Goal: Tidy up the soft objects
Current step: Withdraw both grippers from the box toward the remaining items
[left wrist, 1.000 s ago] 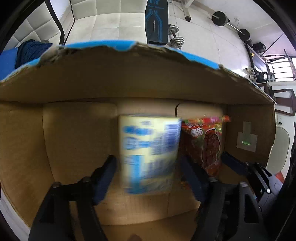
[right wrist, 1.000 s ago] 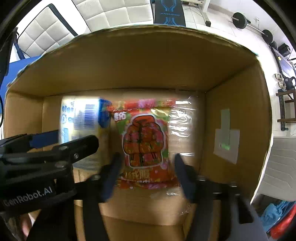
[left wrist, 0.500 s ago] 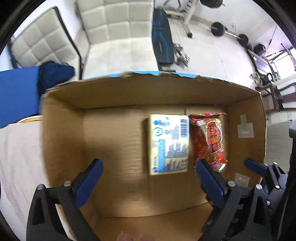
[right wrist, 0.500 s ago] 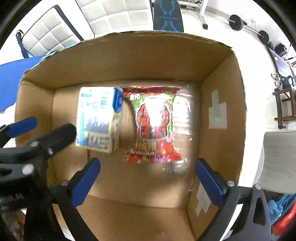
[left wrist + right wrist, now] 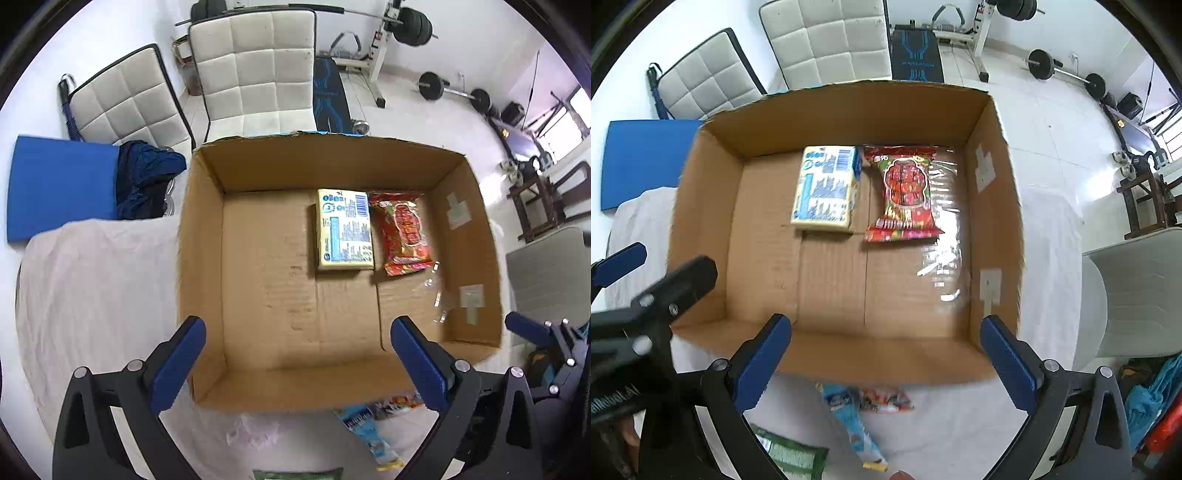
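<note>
Both claws spread wide and empty. Left gripper (image 5: 297,363) poised above the near wall of the cardboard box (image 5: 201,258), blue-padded fingers (image 5: 177,363) far apart, touching nothing. Right gripper (image 5: 884,362) likewise gaping over the same near wall, blue pads on black ribbed arms, nothing between them; seen too at the right edge of the left wrist view.

Inside the box, against the far wall: a pale yellow tissue pack (image 5: 345,230) with blue print and a barcode, blocky and soft-edged, lying flat. Just beside it to the right, perhaps touching, a red snack bag (image 5: 404,234), glossy, crimped at both ends, with a clear plastic margin catching glare toward the right wall. Box floor of plain corrugated brown, creased along the flap seams; pale tape patches (image 5: 984,170) on the right inner wall; torn blue trim along the far rim.

Outside, on the wrinkled white cloth (image 5: 92,295) under the box and near the front wall: a long blue packet (image 5: 851,424), a small red-and-white wrapper (image 5: 886,400) touching it, and a green pouch (image 5: 792,456) by the left gripper's arm.

Beyond the box, two quilted white chairs (image 5: 255,70), a blue mat (image 5: 59,184) with dark blue fabric (image 5: 146,177) bunched on its edge, and barbells (image 5: 1065,72) on pale tile.
</note>
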`<state>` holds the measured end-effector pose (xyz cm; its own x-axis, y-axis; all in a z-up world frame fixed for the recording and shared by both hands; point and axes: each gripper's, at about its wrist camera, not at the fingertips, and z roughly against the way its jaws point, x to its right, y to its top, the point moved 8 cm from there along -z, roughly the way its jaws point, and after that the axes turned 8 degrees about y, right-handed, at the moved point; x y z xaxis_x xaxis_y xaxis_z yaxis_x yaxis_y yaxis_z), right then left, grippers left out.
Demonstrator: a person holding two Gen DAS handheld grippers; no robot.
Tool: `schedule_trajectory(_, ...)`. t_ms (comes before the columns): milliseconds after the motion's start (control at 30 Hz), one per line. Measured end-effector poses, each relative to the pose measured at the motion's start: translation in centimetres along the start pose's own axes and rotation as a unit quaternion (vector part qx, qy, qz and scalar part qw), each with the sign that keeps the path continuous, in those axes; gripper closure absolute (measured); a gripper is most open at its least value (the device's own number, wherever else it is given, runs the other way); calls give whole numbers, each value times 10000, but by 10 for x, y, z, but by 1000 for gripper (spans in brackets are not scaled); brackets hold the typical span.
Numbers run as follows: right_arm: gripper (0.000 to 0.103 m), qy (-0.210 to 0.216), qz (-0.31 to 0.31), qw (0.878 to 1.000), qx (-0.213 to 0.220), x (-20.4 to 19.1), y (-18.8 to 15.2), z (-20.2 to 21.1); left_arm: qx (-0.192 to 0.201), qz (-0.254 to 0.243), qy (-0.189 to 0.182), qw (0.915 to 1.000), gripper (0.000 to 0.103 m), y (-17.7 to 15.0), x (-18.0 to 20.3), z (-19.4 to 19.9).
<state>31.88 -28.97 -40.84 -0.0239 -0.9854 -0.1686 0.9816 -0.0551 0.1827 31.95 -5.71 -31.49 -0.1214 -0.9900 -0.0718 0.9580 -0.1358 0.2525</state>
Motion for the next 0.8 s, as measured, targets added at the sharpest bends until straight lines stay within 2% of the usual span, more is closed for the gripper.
schedule_trajectory(233, 0, -99, 55, 9991, 401, -3, -31, 49, 405, 183, 67, 9990, 0, -28, -3, 49)
schedule_trajectory(467, 0, 39, 156, 9980, 615, -10, -62, 86, 649, 231, 83, 9976, 0, -59, 3, 90)
schedule_trajectory(633, 0, 160, 181, 9975, 660, -11, -78, 99, 662, 288, 71, 9974, 0, -72, 8, 102)
schedule_trajectory(800, 0, 311, 137, 9981, 509, 0, -97, 95, 476, 605, -29, 9970, 0, -90, 0, 101)
